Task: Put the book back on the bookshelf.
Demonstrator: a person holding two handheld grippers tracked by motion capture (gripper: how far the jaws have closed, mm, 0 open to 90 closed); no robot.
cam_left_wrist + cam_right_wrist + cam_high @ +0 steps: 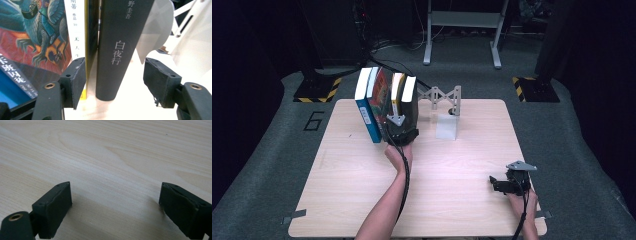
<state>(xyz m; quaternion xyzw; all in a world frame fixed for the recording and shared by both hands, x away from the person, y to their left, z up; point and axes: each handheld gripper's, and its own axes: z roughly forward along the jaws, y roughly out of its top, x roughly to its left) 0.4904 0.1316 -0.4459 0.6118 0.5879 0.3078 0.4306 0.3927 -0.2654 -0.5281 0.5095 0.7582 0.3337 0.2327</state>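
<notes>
Several books stand upright in a row at the back left of the wooden table (452, 165). From left they are a blue book (369, 120), a colourful dragon-cover book (37, 32), a white-spined book (75, 27), a yellow-edged book (90, 37) and a dark grey book (117, 50). My left gripper (401, 131) is up against the row's right end. Its jaws stand open on either side of the dark grey book's spine, with a gap at the right pad (160, 85). My right gripper (504, 184) rests low near the front right, open over bare wood (115, 157).
A white bookend (447, 127) stands just right of the books, with a grey scissor-style rack (443, 96) behind it. The table's far edge runs right behind the books. Floor stands and cables lie beyond the table.
</notes>
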